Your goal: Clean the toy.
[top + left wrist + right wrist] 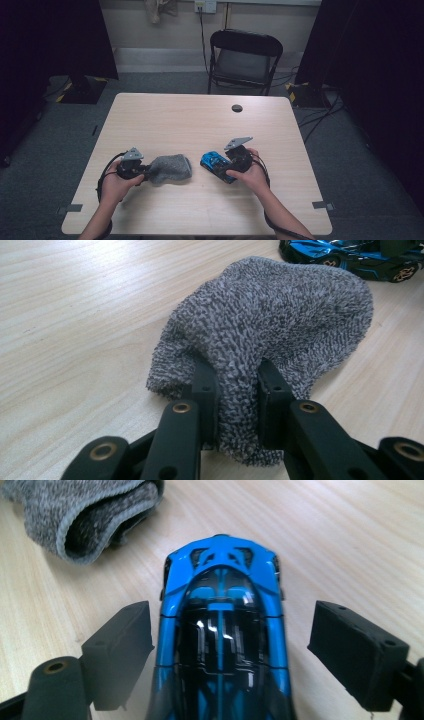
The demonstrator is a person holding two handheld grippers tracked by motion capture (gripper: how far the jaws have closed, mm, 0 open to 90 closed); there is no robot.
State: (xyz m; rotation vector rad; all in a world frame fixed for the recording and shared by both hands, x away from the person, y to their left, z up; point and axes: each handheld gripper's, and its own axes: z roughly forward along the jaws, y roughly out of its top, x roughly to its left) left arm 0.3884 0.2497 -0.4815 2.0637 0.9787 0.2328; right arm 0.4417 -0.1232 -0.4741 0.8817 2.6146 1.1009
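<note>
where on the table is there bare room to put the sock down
The far half of the table is bare up to the small black disc. The near edge strip is free too. It is crowded between the grey sock and the blue toy car.

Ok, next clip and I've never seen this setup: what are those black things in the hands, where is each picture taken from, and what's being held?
A person at a wooden table holds a handheld two-jaw claw in each hand. One picture comes from a camera overhead; the other two from cameras riding on each claw, looking along its black jaws. The left claw is pinched shut on a fold of a grey knitted sock, which lies on the table. The right claw stands open, straddling a blue toy car with gaps on both sides, so the car isn't gripped. A black folding chair stands behind the table.
</note>
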